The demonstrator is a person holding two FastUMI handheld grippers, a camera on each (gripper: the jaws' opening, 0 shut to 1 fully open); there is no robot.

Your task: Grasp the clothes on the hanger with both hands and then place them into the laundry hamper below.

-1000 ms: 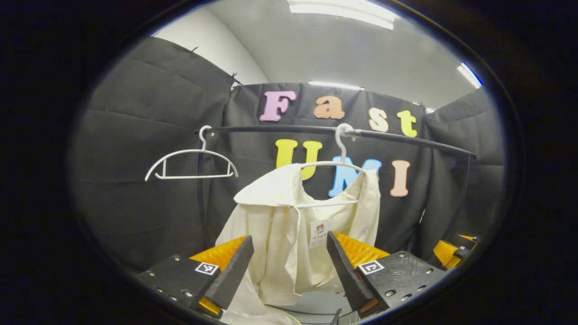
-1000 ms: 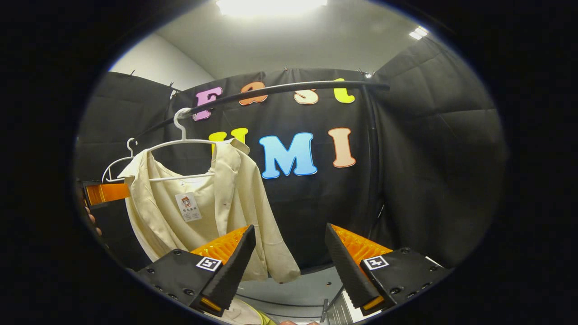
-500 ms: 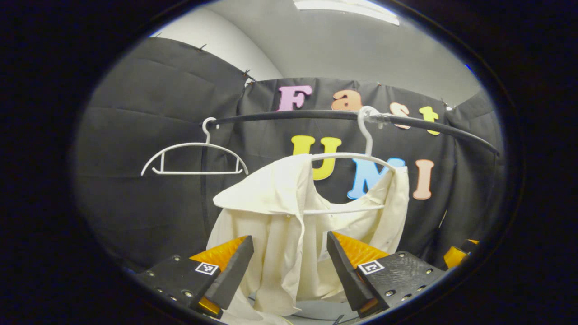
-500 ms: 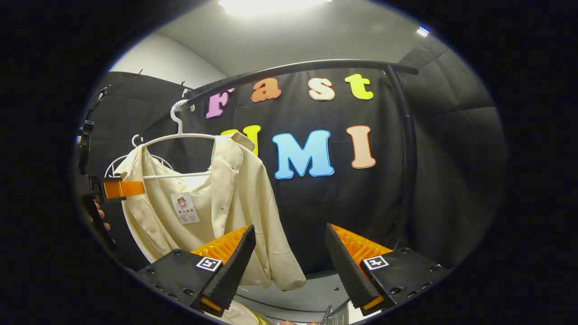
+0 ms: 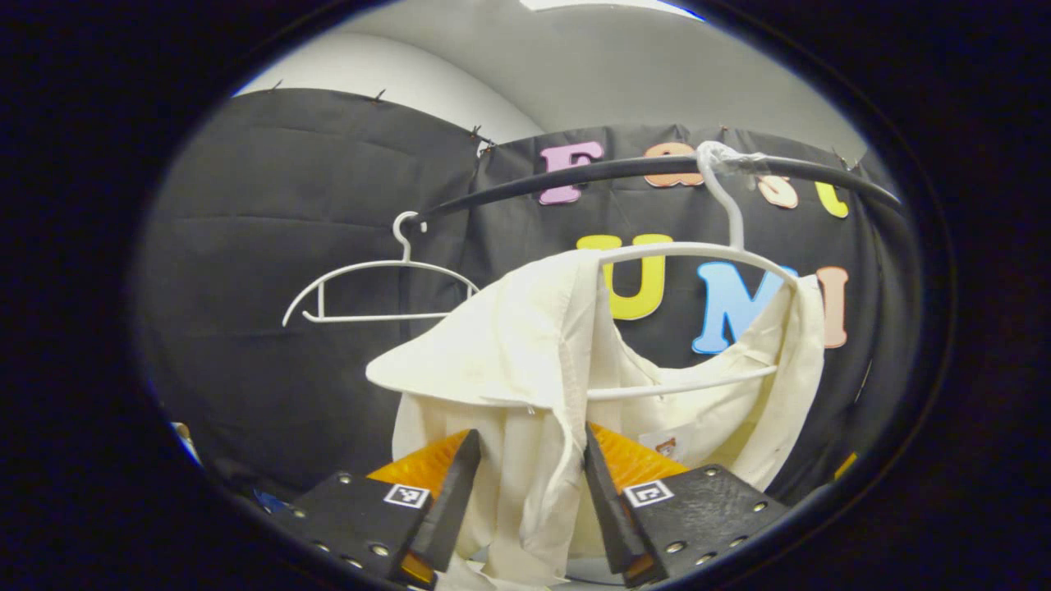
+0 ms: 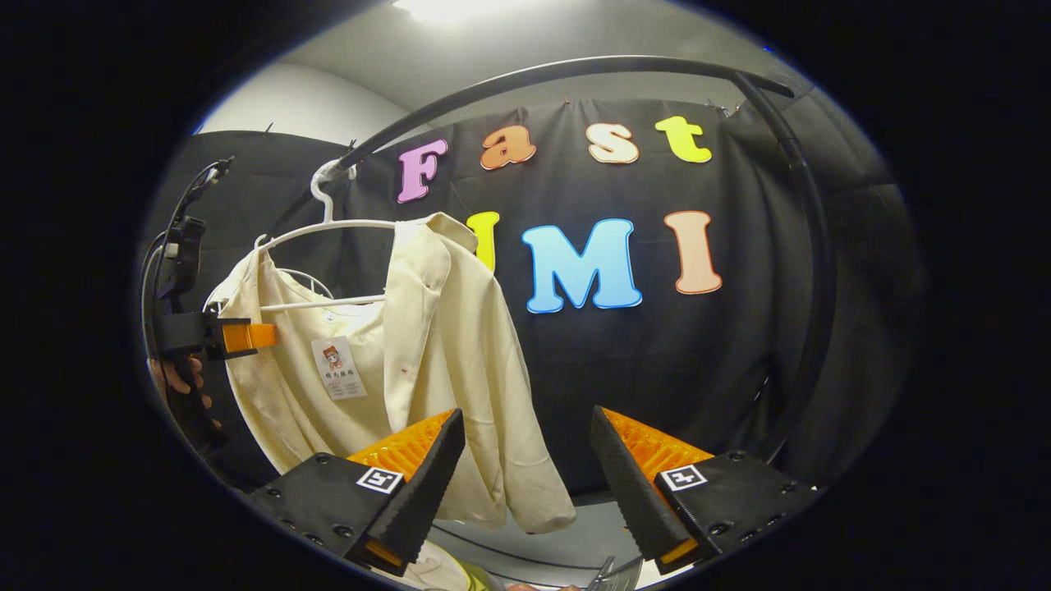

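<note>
A cream shirt point(image 5: 525, 353) hangs on a white hanger point(image 5: 698, 251) from a black rail point(image 5: 575, 174). My left gripper point(image 5: 526, 460) is up against the shirt's left front. A fold of the cloth hangs down between its two fingers, which stand a narrow gap apart. In the right gripper view the same shirt point(image 6: 427, 345) hangs to the left, with a paper tag point(image 6: 338, 368) inside the collar. My right gripper point(image 6: 527, 460) is open and holds nothing, right of the shirt's drooping sleeve. The left gripper point(image 6: 246, 336) and the hand point(image 6: 176, 382) holding it touch the shirt's far shoulder.
An empty white hanger point(image 5: 379, 283) hangs farther left on the rail. The rail point(image 6: 575, 70) bends down into a post point(image 6: 809, 312) on the right. A grey base point(image 6: 542, 538) lies below the shirt. A pale object with a yellow-green edge point(image 6: 447, 574) shows at the bottom.
The left gripper has moved in on the shirt, cloth has come between its fingers, and the gap between them has narrowed. The right gripper has drifted closer to the rail and stays open.
</note>
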